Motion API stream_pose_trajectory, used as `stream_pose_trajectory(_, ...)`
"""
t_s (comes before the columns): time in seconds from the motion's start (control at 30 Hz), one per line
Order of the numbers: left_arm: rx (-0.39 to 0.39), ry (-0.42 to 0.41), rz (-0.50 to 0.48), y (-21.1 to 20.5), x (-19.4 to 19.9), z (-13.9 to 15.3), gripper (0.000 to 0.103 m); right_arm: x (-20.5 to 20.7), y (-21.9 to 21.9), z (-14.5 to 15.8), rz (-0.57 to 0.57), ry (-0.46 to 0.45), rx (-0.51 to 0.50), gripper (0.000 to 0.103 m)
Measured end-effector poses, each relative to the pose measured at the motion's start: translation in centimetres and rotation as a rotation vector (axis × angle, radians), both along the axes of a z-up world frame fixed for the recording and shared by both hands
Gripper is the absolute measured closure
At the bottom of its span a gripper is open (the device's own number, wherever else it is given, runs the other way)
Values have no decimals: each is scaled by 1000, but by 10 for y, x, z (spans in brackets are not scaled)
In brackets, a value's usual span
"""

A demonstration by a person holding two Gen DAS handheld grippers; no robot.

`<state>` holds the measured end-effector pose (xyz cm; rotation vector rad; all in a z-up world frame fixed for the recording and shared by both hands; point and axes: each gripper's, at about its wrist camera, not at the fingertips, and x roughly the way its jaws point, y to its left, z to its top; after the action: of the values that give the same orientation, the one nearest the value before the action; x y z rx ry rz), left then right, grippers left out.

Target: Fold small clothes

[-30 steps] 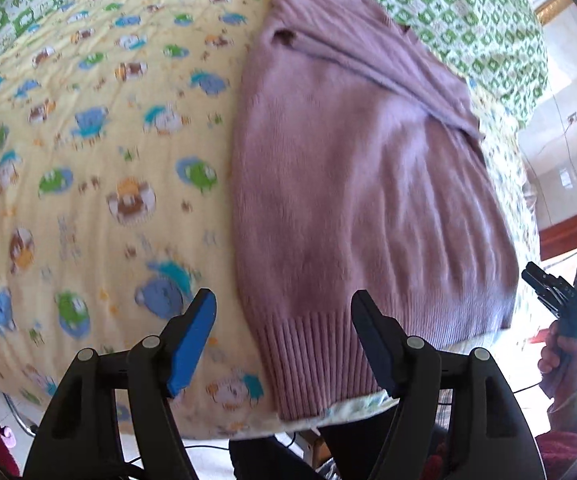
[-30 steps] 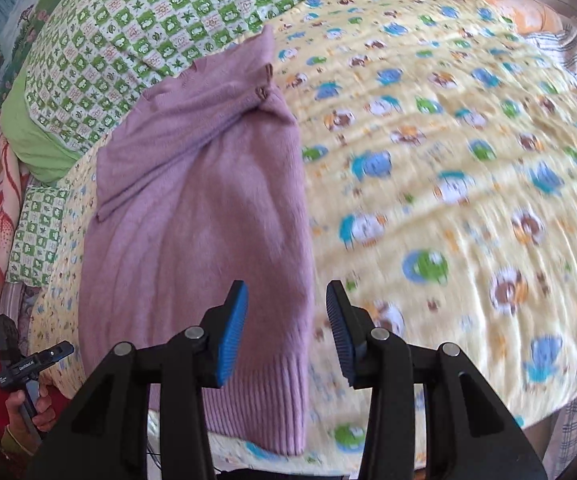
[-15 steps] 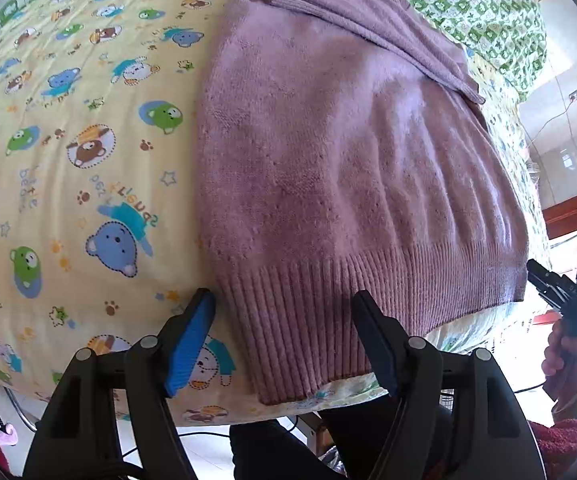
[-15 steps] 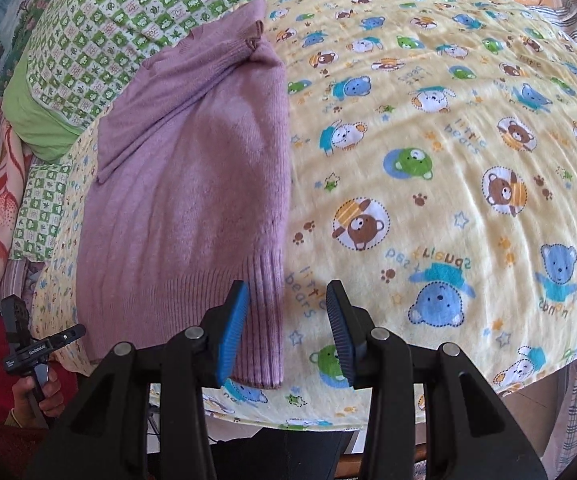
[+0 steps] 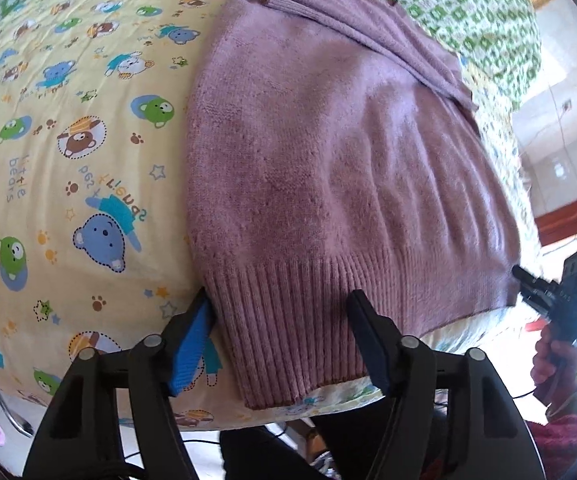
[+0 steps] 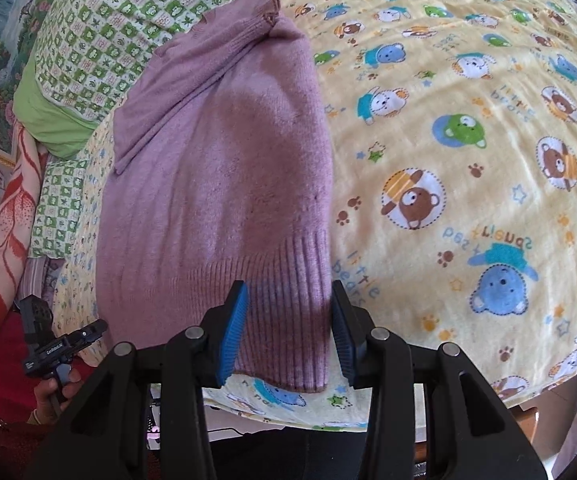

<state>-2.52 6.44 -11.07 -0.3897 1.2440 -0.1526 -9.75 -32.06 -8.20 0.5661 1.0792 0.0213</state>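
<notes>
Over the last second I have brought both claws down toward the near edge of the bed, and the ribbed hem of the purple sweater (image 5: pixel 328 168) now fills the gap in front of each. My left gripper (image 5: pixel 282 340) stands wide, its jaws straddling one hem corner, the blue pad (image 5: pixel 192 340) just beside the knit edge. My right gripper (image 6: pixel 288 320) is spread too, though narrower, framing the other hem corner; neither has closed on cloth yet. That puts me, I judge, at the pinch before lifting the hem up toward the collar.

The sweater lies flat near the bed's near edge, one sleeve already folded across its upper part. It is a soft, fuzzy knit with a thicker ribbed band, likely to sag and stretch when raised. Beneath it, the yellow bear-print blanket (image 6: pixel 468 140) looks fleecy and slightly rumpled; a green checked pillow (image 6: pixel 100 24) sits at the far edge.
</notes>
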Motion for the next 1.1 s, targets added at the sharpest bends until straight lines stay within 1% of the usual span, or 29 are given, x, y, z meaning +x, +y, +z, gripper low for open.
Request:
stream_pose_trajectory(0.03,11,-3,-7,-1,-1,0,48,0,1,0,4,-1,1,61)
stream_pose_trajectory(0.07,14,-4,-9,0,-2,-1,52,0,1,0,7,-4,-1,64)
stream_pose_trajectory(0.1,11,-5,-9,2,-3,-1,61,-1,1,0,10,-3,-6,67)
stream_pose_trajectory(0.13,-3,-6,-9,5,-4,-2,74,-1,1,-2,10,5,-14,78)
stream_pose_trajectory(0.17,-20,-3,-8,7,-4,-3,81,0,0,-3,9,12,-18,91)
stream_pose_trajectory(0.2,-42,0,-8,9,-4,-4,91,-1,-2,-4,5,14,-9,93)
stream_pose_trajectory(0.23,-58,-2,-8,10,-5,-5,93,-2,-2,-4,1,9,-2,94)
stream_pose_trajectory(0.33,-70,-32,-8,10,-7,3,95,-5,-1,0,4,-9,1,95)
stream_pose_trajectory(0.47,-100,-61,8,14,-6,13,96,-6,-4,10,-5,-52,64,95)
stream_pose_trajectory(0.57,-122,-107,15,15,2,31,97,1,-3,20,-3,-82,96,95)
stream_pose_trajectory(0.67,-139,-172,15,16,14,54,97,10,-1,36,-3,-134,134,95)
stream_pose_trajectory(0.77,-151,-229,13,14,34,78,97,24,1,55,5,-191,156,95)
stream_pose_trajectory(0.9,-162,-285,19,17,65,99,97,52,5,82,22,-267,160,95)
stream_pose_trajectory(1.0,-160,-314,25,21,96,109,97,80,2,101,22,-323,168,95)
stream_pose_trajectory(1.1,-167,-335,50,29,130,117,97,108,-5,112,11,-353,157,95)
